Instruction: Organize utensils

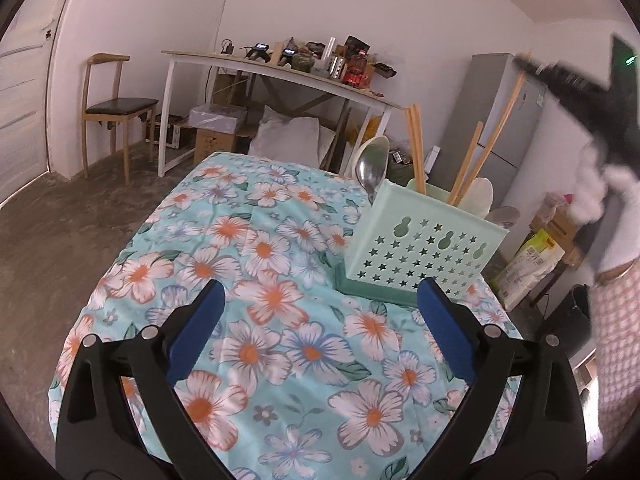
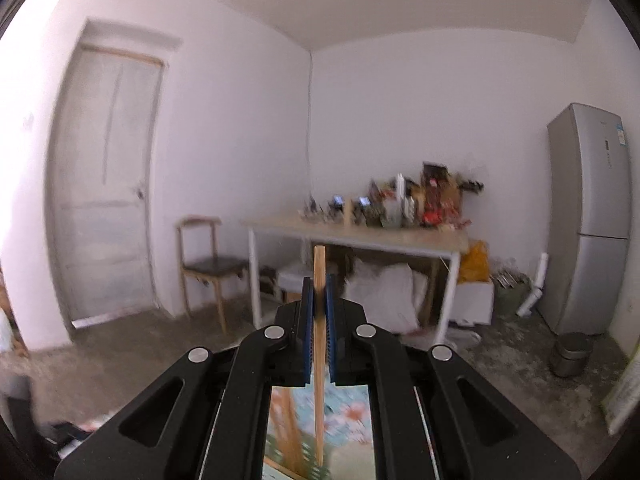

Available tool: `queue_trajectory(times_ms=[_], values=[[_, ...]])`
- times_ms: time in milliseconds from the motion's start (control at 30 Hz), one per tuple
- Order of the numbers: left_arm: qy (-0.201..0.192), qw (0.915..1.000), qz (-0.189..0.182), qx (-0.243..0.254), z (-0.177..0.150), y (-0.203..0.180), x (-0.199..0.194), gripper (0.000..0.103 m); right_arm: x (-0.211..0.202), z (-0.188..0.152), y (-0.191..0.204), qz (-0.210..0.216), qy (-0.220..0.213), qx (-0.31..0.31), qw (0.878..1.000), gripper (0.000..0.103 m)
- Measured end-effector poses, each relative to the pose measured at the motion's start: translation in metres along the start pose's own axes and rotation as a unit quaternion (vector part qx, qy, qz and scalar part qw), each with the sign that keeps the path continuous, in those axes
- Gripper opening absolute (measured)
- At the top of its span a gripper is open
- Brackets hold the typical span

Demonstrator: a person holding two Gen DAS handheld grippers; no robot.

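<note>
Left wrist view: the left hand-held gripper [image 1: 320,316] gapes empty above the floral counter [image 1: 280,360], the mint utensil holder [image 1: 420,252] ahead-right, while the right hand-held gripper [image 2: 319,300] clenches a wooden chopstick [image 2: 319,280] upright; no legible writing.

Almost nothing can be read here. In the left wrist view, at the right edge of the frame, a white and yellow-green bag [image 1: 530,266] on the floor carries printed characters, too small and warped to make out. On the grey refrigerator [image 1: 486,120] in the upper right of that view sits a pale sticker [image 1: 536,100] whose print is illegible. In the right wrist view the same refrigerator [image 2: 588,216] stands at the right of the frame with a blue and white label [image 2: 619,137] near its top and a small dark panel [image 2: 607,153] below it; neither gives a legible word or number.
</note>
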State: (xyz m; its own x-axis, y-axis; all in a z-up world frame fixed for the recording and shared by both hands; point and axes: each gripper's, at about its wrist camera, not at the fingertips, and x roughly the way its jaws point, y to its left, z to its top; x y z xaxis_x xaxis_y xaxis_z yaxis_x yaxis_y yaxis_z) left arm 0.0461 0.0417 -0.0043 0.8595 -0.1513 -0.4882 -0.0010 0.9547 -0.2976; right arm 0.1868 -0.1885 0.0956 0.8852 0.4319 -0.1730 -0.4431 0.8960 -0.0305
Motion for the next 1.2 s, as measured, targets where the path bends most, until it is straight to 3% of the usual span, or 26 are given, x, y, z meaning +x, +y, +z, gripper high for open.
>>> queue_trajectory(times_ms=[133, 233, 333, 433, 567, 833, 1200], values=[[-0.005, 1.0000, 0.004, 0.006, 0.001, -0.001, -0.004, 0.094, 0.014, -0.024, -0.003, -0.019, 0.063, 0.014, 0.998, 0.010], [-0.007, 0.9999, 0.006, 0.013, 0.002, -0.003, -0.005, 0.094, -0.008, -0.028, -0.010, -0.024, 0.052, 0.029, 0.998, 0.040], [-0.008, 0.9998, 0.009, 0.013, 0.004, -0.006, -0.006, 0.094, -0.030, -0.028, -0.016, -0.026, 0.038, 0.042, 0.998, 0.046], [-0.006, 0.9998, 0.015, 0.013, 0.007, -0.011, -0.005, 0.095, -0.061, -0.035, -0.025, -0.020, 0.029, 0.076, 0.996, 0.060], [-0.007, 0.9994, 0.027, 0.023, 0.008, -0.016, -0.007, 0.095, -0.078, -0.063, -0.029, 0.006, 0.062, 0.137, 0.989, 0.076], [0.022, 0.9947, 0.074, 0.067, 0.012, -0.032, 0.001, 0.095, -0.072, -0.147, 0.000, -0.017, 0.211, 0.177, 0.961, 0.079], [0.023, 0.9847, 0.148, 0.089, 0.039, -0.057, 0.003, 0.095, -0.059, -0.140, 0.006, -0.050, 0.221, 0.146, 0.963, 0.083]])
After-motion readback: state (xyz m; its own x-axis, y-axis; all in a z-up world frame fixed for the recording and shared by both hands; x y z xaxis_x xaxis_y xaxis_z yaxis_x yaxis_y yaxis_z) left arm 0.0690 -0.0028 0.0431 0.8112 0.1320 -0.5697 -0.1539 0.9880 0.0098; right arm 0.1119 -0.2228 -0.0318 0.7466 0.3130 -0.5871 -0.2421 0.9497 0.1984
